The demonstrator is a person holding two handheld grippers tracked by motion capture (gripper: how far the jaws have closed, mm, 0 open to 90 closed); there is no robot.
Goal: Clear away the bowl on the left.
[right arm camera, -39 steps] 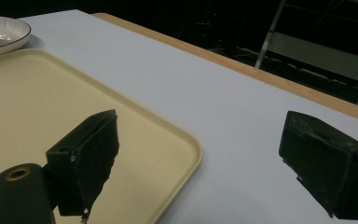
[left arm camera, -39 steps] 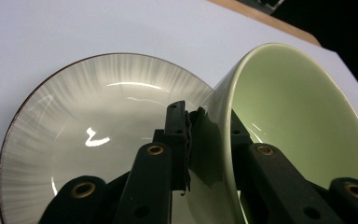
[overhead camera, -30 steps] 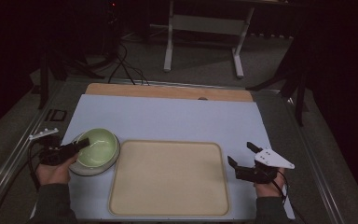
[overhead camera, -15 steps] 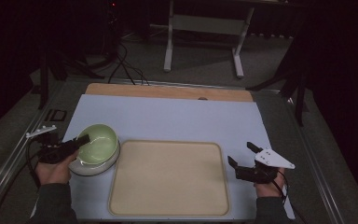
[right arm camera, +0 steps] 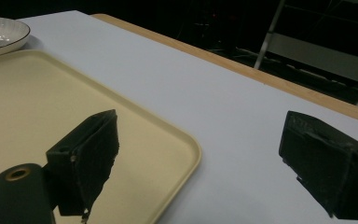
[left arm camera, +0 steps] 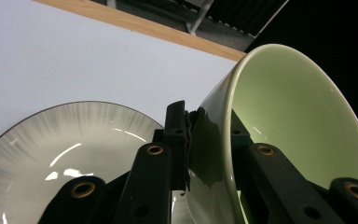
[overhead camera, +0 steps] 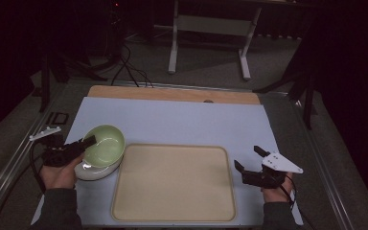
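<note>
1. The left hand-held gripper pinches the rim of a pale green bowl; in the left gripper view one jaw sits outside the wall and the other inside it, with the bowl tilted and raised.
2. Under that gripper and the bowl lies a white plate with a dark rim, which rests on the light blue mat covering the worktop.
3. Just beside the plate, toward the right hand-held gripper, lies a cream tray, bare inside.
4. The right hand-held gripper is spread wide and holds nothing, poised at the tray's far edge from the bowl.
5. In the right gripper view, one jaw hangs over the tray's corner and the other over the mat, with the plate far off beyond the tray.
</note>
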